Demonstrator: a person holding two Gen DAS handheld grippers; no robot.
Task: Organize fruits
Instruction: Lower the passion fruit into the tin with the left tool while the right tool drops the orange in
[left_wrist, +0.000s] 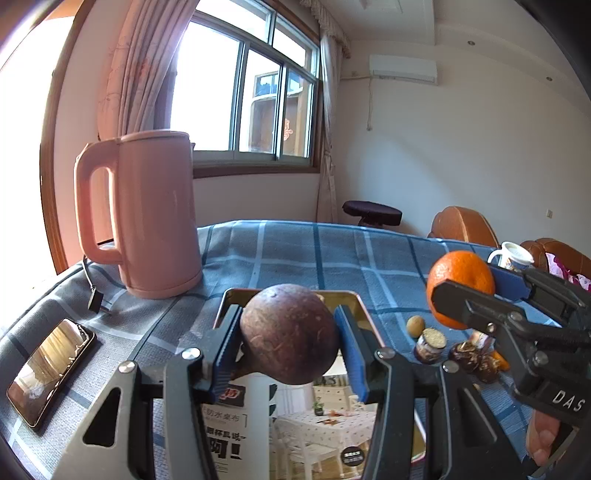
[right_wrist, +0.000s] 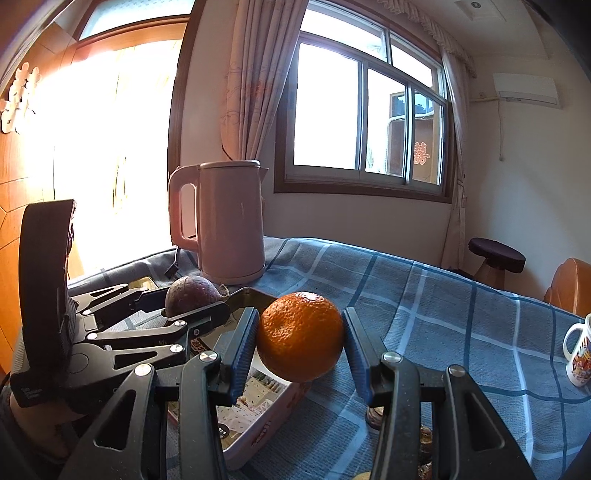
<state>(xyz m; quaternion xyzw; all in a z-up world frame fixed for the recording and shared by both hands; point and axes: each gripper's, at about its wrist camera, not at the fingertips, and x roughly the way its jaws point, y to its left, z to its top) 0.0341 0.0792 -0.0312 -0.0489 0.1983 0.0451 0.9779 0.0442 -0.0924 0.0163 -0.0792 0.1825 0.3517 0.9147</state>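
**Two fruits held over the tin tray**

The left gripper (left_wrist: 290, 343) is clamped on a round, dark purple fruit (left_wrist: 290, 332). Its two blue pads (left_wrist: 225, 350) press on the left and right sides of the fruit. The fruit hangs in the air, not on the table.

The right gripper (right_wrist: 301, 343) is clamped on an orange (right_wrist: 301, 336). Its pads also squeeze from the left and the right. In the left camera the orange (left_wrist: 460, 280) shows off to the right, near the purple fruit but not touching it.

Right under and just past the purple fruit is a shiny tin tray (left_wrist: 354, 299). A printed paper with a picture of a dining room lies in it. The tray lies with its long side running from near to far. The purple fruit is over the tray, so I think the left hand only has to go down to put it in. The orange is by the tray's right edge (right_wrist: 258, 293), so I think the right hand needs to go a little to the left first.

Farther out, a pink kettle (left_wrist: 155, 214) stands at the far left on the blue checked cloth (left_wrist: 332, 254). A phone (left_wrist: 51, 369) lies at the near left. Some small nuts and a little jar (left_wrist: 430, 345) sit to the right of the tray. A white mug (right_wrist: 578, 350) stands at the far right.
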